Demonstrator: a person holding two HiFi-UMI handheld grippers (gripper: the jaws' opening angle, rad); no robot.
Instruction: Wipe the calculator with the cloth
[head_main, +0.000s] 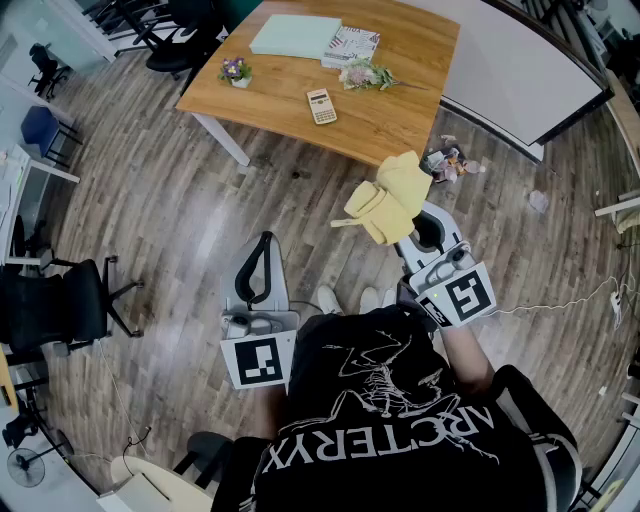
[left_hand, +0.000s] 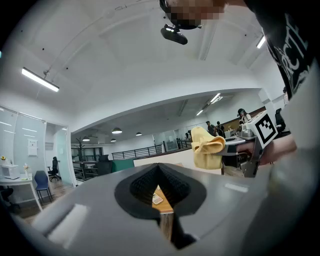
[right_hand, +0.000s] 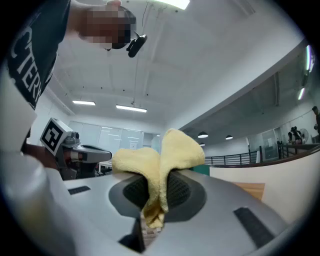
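A soft, limp-looking cloth (head_main: 388, 198), pinched at its bunched middle by the right claw (head_main: 418, 228), sits mid-frame, well apart from the probably light, rigid calculator (head_main: 321, 105) on the desk (head_main: 400, 125) at upper centre; the left claw (head_main: 262, 262) is closed on nothing.

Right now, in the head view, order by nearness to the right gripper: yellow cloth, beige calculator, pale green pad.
1. Yellow cloth, in the right gripper's jaws.
2. Beige calculator, near side of wooden table.
3. Pale green pad, far side.

The floor (head_main: 170, 210) is brown wood. A wooden table (head_main: 400, 120) stands on it. A black chair (head_main: 60, 305) is nearby. Long lights (left_hand: 40, 80) shine on the white ceiling (left_hand: 125, 60).
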